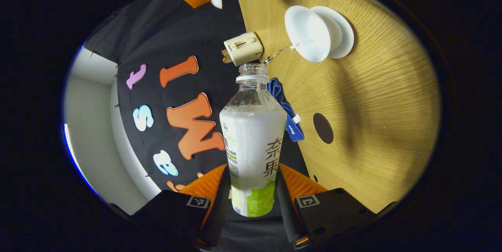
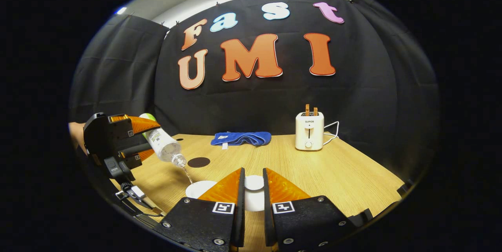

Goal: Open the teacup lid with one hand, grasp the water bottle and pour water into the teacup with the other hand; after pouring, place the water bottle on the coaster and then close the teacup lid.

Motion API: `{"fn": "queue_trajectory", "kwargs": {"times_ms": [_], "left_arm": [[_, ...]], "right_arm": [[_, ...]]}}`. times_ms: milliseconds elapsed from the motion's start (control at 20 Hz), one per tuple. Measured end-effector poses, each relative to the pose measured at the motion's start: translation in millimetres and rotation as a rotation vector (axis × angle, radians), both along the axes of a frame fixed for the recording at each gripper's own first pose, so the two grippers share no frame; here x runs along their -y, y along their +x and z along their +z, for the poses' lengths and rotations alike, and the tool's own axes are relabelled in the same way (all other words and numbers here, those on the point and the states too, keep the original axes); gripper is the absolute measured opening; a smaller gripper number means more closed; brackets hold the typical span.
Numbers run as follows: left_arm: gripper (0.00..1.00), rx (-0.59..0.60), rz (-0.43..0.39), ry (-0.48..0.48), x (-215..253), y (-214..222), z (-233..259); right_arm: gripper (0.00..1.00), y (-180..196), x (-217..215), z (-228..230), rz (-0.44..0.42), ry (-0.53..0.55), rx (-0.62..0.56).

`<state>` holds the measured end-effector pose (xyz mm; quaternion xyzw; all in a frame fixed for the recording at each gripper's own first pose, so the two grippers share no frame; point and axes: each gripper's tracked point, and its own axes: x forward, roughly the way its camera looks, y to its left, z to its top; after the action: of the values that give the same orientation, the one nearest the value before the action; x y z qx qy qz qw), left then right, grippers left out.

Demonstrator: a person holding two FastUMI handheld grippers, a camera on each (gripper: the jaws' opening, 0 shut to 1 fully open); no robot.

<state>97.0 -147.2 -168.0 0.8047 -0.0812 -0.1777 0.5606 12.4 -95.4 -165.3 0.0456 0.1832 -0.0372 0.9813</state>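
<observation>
Pouring stage. The left tool (image 1: 253,201) pinches the water bottle (image 1: 253,154) at its lower body, one finger on each side, and holds it tilted with the open neck aimed at the teacup (image 1: 308,34). A thin stream of water (image 1: 280,52) runs from the bottle mouth into the cup. In the right gripper view the same bottle (image 2: 162,142) slants down to the right above the cup rim (image 2: 198,188), and the left tool (image 2: 117,138) appears at the left edge of the scene.

The right tool (image 2: 253,201) holds the teacup lid (image 2: 254,183) between its fingers, which sit close on either side of the lid; whether both pads press on it cannot be told. The lid hangs just right of the cup.

To pour well, the judgement is to keep the tilt shallow so the stream stays thin and lands inside the rim, and to keep the lid clear of the stream.

The coaster (image 2: 198,162), a dark disc, lies on the tabletop (image 2: 353,177) just beyond the cup, apart from it, with bare wood around it. A blue cloth (image 2: 241,138) lies at the far edge and a toaster (image 2: 309,130) stands far right, both well apart from the cup. The tabletop's right half is open, so the lid has room to wait there.
</observation>
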Motion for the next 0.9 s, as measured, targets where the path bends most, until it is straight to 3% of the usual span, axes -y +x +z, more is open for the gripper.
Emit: {"fn": "queue_trajectory", "kwargs": {"times_ms": [50,250,700,750,900], "left_arm": [[0.62,0.007,-0.005,0.007,1,1,2],[0.65,0.024,-0.026,0.021,10,5,6],[0.63,0.086,-0.099,0.098,27,5,17],[0.68,0.096,-0.112,0.11,30,4,19],[0.63,0.131,-0.139,0.14,34,7,25]], "right_arm": [[0.2,0,0,1,0.003,-0.002,0.001],[0.2,0,0,1,0.007,-0.004,0.002],[0.21,-2,-1,-5,0.027,-0.033,-0.016],[0.21,-2,-2,-5,0.03,-0.035,-0.017],[0.21,-3,-2,-7,0.036,-0.044,-0.018]]}}
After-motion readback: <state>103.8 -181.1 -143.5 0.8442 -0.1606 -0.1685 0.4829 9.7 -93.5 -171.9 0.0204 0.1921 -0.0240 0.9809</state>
